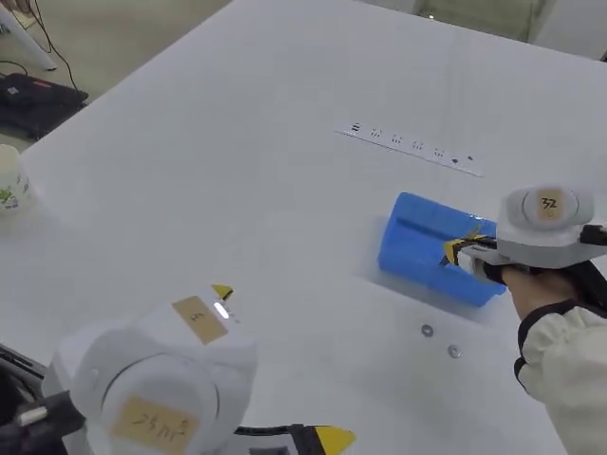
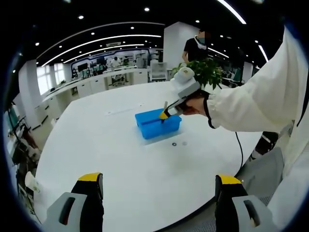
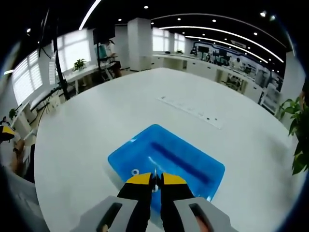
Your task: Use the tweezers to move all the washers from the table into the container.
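While the right tongs (image 3: 155, 180) are pressed together on the thin metal tweezers (image 3: 152, 167), the tips of the tweezers point down into the blue container (image 1: 408, 258), which lies directly under and ahead of these tongs. One washer (image 3: 135, 172) lies inside it, a little to the left of the tweezers' tips. I cannot tell if the tips hold anything.

Two more washers (image 1: 427, 330) (image 1: 454, 352) lie on the white counter (image 1: 237, 190), behind the right tongs and near the person's wrist, just beside each other and not yet moved.

I judge these washers to be light, stiff, flat and rather slippery (small metal rings sit close to the surface). One tweezers tip should probably go through the hole and the other outside the rim, or the two should pinch the ring across its edge.

The right hand (image 1: 531, 284) holds its tool tilted forward and down over the container. The left tongs (image 2: 158, 179) hang far back from the work, jaws wide apart, holding nothing.
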### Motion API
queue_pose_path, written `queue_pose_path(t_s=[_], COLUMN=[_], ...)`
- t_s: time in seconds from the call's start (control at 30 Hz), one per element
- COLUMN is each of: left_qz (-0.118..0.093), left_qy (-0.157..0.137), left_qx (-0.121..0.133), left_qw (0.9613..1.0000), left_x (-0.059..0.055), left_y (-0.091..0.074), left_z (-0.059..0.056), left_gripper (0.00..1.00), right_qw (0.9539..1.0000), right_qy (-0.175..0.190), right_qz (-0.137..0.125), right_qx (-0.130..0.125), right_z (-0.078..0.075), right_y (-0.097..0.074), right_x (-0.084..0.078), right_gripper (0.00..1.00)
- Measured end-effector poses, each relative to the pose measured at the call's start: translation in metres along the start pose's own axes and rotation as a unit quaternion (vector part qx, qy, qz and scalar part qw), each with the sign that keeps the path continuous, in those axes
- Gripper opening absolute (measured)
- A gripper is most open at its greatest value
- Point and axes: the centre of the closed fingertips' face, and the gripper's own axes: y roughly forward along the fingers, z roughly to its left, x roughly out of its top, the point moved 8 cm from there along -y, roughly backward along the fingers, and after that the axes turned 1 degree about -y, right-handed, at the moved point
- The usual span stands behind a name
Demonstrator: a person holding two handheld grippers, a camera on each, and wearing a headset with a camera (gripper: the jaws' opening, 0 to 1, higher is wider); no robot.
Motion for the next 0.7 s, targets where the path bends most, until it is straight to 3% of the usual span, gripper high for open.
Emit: queue_pose_path(t_s=[0.57,0.7], left_qz=[0.008,0.008], left_qy=[0.002,0.003], left_qx=[-0.002,0.0], left_qw=[1.0,1.0], left_x=[-0.0014,-0.0012], left_y=[0.0038,0.0027], left_z=[-0.0007,-0.0007], left_gripper=[0.98,0.98], right_qw=[0.9999,1.0], right_qy=[-0.009,0.003], right_qz=[0.002,-0.006], right_qx=[-0.009,-0.006], right_z=[-0.0015,-0.0021], right_y=[0.0049,0.0008], right_x=[-0.0049,-0.0011], right_gripper=[0.03,0.03])
